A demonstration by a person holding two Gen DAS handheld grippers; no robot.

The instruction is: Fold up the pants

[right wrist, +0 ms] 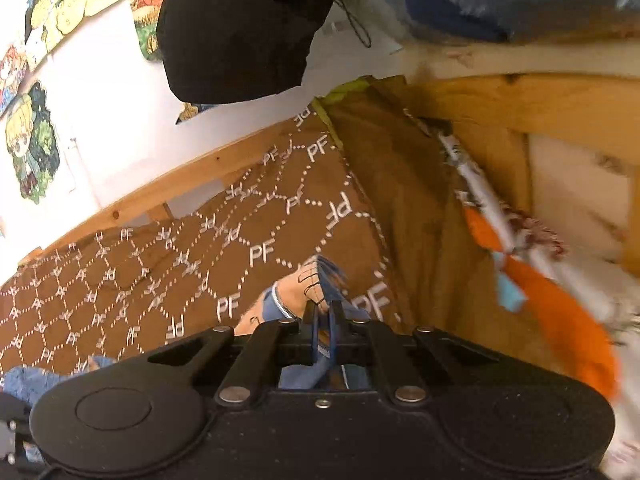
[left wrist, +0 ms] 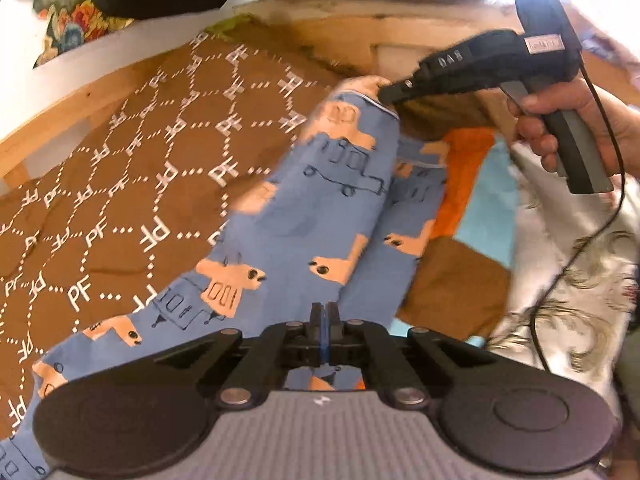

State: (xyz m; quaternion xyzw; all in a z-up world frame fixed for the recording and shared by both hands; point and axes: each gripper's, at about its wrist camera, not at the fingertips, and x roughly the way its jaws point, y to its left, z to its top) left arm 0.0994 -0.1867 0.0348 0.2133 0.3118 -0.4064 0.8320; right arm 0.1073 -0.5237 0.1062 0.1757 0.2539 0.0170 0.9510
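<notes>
The blue pants (left wrist: 320, 208) with peach animal prints stretch across a brown "PF" patterned bedspread (left wrist: 120, 168). My left gripper (left wrist: 325, 312) is shut on the near end of the pants. My right gripper (left wrist: 384, 94) shows in the left wrist view, held by a hand, shut on the far end of the pants with the piped edge. In the right wrist view my right gripper (right wrist: 324, 312) is shut on a bunch of the blue fabric (right wrist: 308, 284) above the bedspread (right wrist: 160, 272).
A wooden bed frame (left wrist: 72, 104) runs along a white wall with cartoon stickers (right wrist: 32, 144). An orange, teal and white blanket (left wrist: 480, 208) lies bunched at the right. A black garment (right wrist: 240, 28) hangs above. The gripper's cable (left wrist: 576, 248) trails down.
</notes>
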